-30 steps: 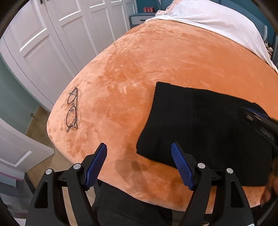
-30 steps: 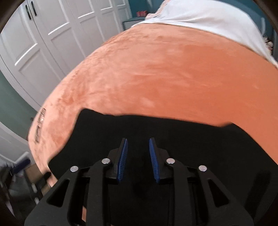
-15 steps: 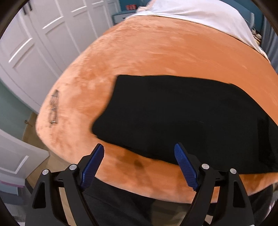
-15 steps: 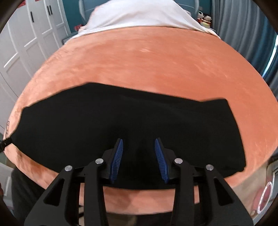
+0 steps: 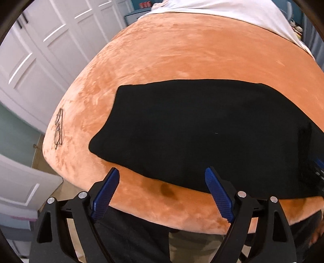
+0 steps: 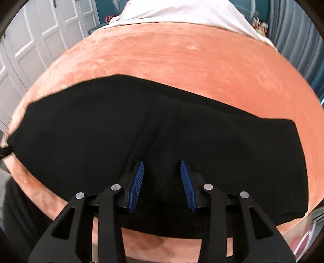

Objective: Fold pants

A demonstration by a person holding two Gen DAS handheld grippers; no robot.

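Observation:
Black pants lie flat and folded lengthwise across the near part of an orange blanket, close to the bed's front edge. My left gripper hovers over that front edge, at the near hem of the pants towards their left end. Its jaws are opening wide and nothing is between them. In the right wrist view the pants fill the middle, with a soft crease running towards me. My right gripper hangs over their near middle, jaws partly apart, pads clear of the cloth.
A pair of glasses lies on the blanket near the bed's left edge. White wardrobe doors stand to the left. A white sheet covers the far end of the bed. Grey curtains hang at the right.
Both grippers have slid to the right along the bed's front edge, so the pants now sit more central in both views. Both pairs of jaws stand wider than before.

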